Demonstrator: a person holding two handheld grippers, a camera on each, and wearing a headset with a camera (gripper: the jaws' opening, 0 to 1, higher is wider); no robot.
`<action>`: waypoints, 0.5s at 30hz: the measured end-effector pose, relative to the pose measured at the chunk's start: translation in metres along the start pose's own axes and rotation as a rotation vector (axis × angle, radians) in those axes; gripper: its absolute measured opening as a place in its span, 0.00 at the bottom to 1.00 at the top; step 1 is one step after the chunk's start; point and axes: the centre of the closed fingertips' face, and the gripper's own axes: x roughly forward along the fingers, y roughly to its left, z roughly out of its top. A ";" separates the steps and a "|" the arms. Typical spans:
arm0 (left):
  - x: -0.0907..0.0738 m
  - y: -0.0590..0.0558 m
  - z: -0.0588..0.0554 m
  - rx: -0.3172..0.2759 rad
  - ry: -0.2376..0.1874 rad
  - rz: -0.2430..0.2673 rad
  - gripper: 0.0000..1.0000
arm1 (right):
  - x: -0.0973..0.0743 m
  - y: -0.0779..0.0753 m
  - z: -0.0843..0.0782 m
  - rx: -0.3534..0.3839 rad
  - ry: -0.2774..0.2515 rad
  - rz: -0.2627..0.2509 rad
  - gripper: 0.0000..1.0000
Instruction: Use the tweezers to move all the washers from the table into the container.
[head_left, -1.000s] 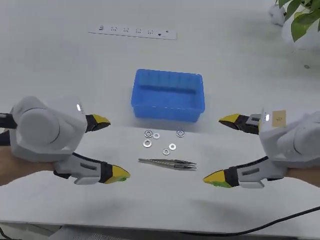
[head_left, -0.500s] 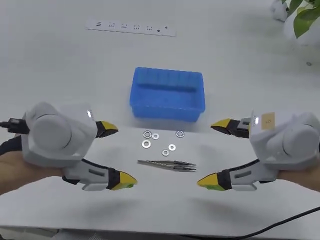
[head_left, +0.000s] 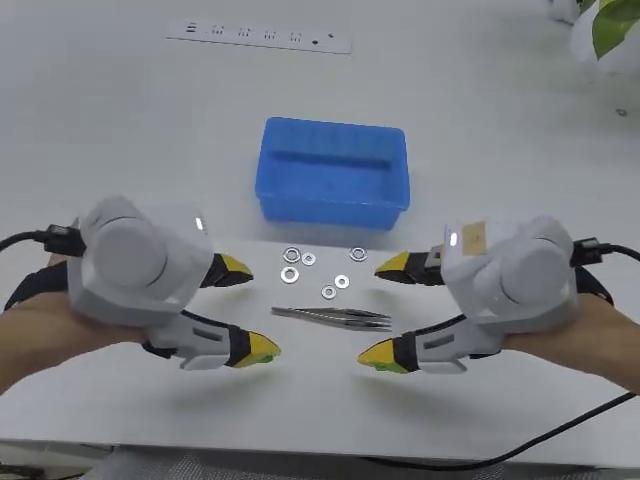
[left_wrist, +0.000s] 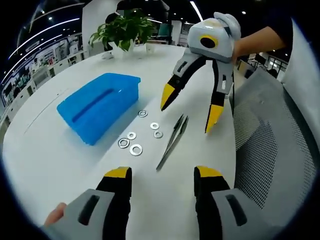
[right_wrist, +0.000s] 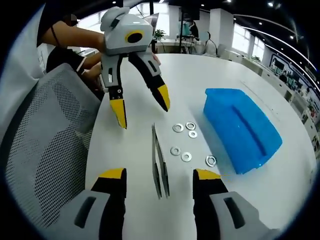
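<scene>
Currently left tongs (head_left: 255, 307) and right tongs (head_left: 378, 310) gape wide, empty, flanking the tweezers (head_left: 332, 316). Risk: a clumsy pinch could skid them into the washers (head_left: 290, 275), scattering these.

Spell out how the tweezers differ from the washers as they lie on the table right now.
Shape: the tweezers are one long, thin tool, while the washers are six small flat rings.
Place: the washers lie scattered between the tweezers and the blue container, while the tweezers lie nearer the person.
Both are silvery and lie flat on the white table, outside the container.
</scene>
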 end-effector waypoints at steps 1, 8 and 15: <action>0.002 -0.001 0.001 0.000 0.002 -0.006 0.54 | 0.002 0.000 0.000 -0.004 0.009 0.005 0.51; 0.010 0.002 -0.001 0.037 0.046 -0.024 0.45 | 0.008 -0.004 0.001 -0.031 0.026 0.020 0.39; 0.017 -0.002 0.004 0.050 0.052 -0.072 0.32 | 0.010 -0.001 -0.003 -0.076 0.050 0.041 0.27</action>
